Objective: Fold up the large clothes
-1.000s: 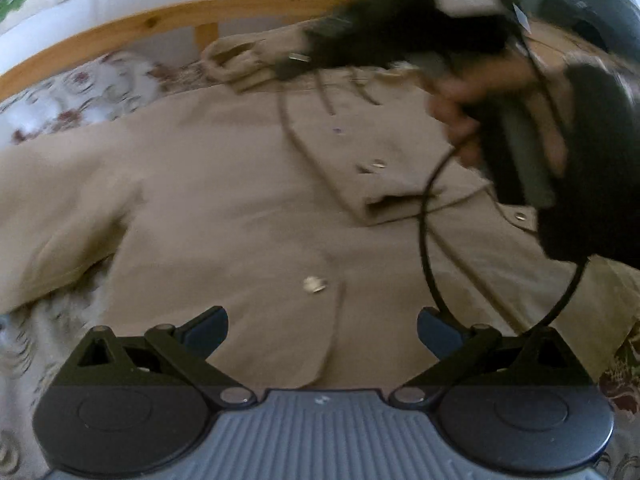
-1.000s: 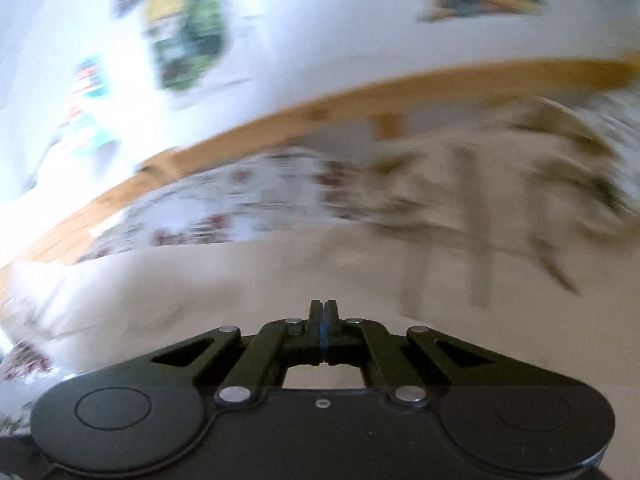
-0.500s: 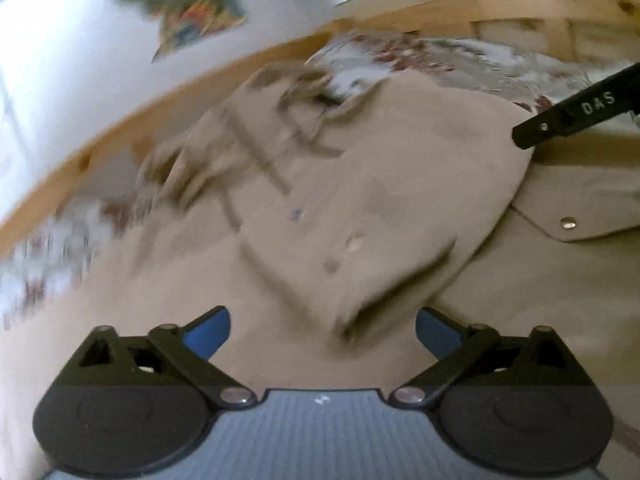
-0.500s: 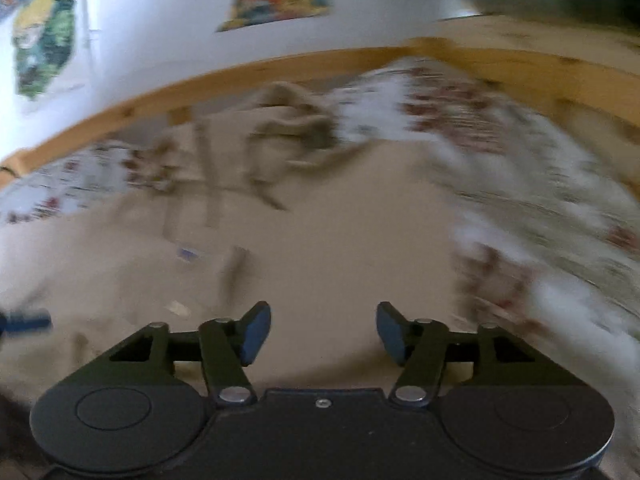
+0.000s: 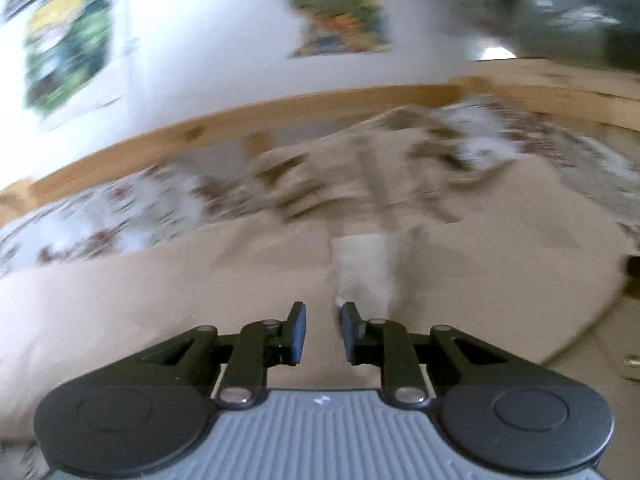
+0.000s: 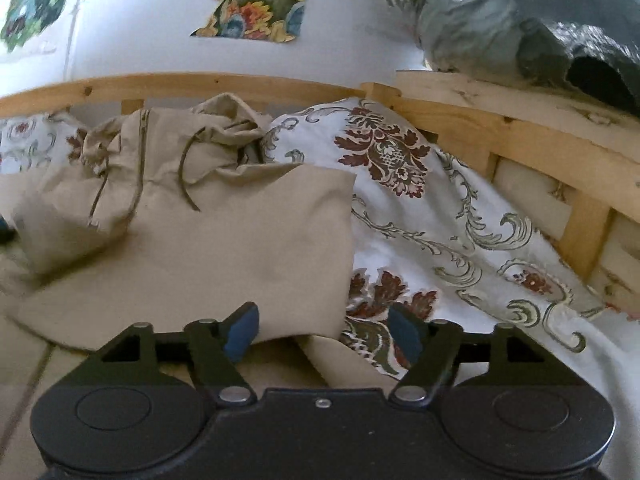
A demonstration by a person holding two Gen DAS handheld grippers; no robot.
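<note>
Beige hooded jacket [image 6: 224, 240] sprawls on the floral bedspread [image 6: 460, 220] beyond both jaws. Left gripper [image 5: 322, 332] is closing, nothing visibly pinched; right gripper [image 6: 320, 328] is opening over the folded sleeve edge. Best to bite deep into that edge.

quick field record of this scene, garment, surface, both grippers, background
garment: beige hooded jacket, sleeve folded across its front, drawstrings loose at the hood
surface: white floral bedspread inside a wooden bed frame
left gripper: jaws closing low over the jacket, a narrow gap left; view too blurred to tell if cloth is pinched
right gripper: jaws opening, nothing clamped, at the folded sleeve's edge
background: colourful posters on a white wall; bagged bundle on the frame's top
</note>
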